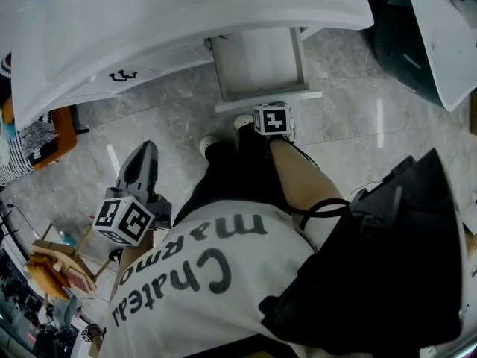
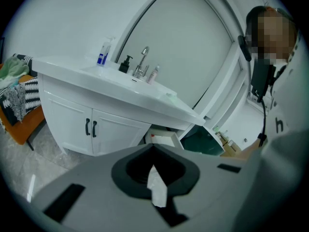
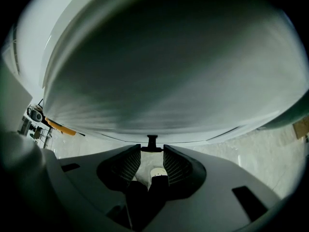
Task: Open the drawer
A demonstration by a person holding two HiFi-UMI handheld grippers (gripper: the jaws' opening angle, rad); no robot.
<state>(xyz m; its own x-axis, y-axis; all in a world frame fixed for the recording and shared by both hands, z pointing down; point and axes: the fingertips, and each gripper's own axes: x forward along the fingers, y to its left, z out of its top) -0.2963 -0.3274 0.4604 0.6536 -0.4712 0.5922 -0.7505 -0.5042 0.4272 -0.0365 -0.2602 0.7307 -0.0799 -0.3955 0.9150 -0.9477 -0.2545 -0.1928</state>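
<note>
The white drawer [image 1: 257, 62] stands pulled out from under the vanity's counter, its front panel [image 1: 268, 99] towards me. My right gripper [image 1: 272, 118], seen as its marker cube, hangs just in front of that panel. In the right gripper view the panel [image 3: 164, 71] fills the frame and its small black handle [image 3: 152, 142] stands at the tips of the right gripper [image 3: 151, 150], whose ribbed pads are apart and not pressing on it. My left gripper [image 1: 145, 151] hangs low at the left, away from the drawer. The left gripper [image 2: 153, 148] is shut, with a white scrap [image 2: 157, 187] between its pads.
The white vanity [image 1: 186, 21] carries a basin, a tap [image 2: 142, 64] and bottles; its two doors have black handles [image 2: 91, 128]. A dark bin [image 2: 203, 141] stands right of the drawer. An orange stool with cloths [image 1: 45, 136] is at the left. My feet [image 1: 211, 144] stand on marble floor.
</note>
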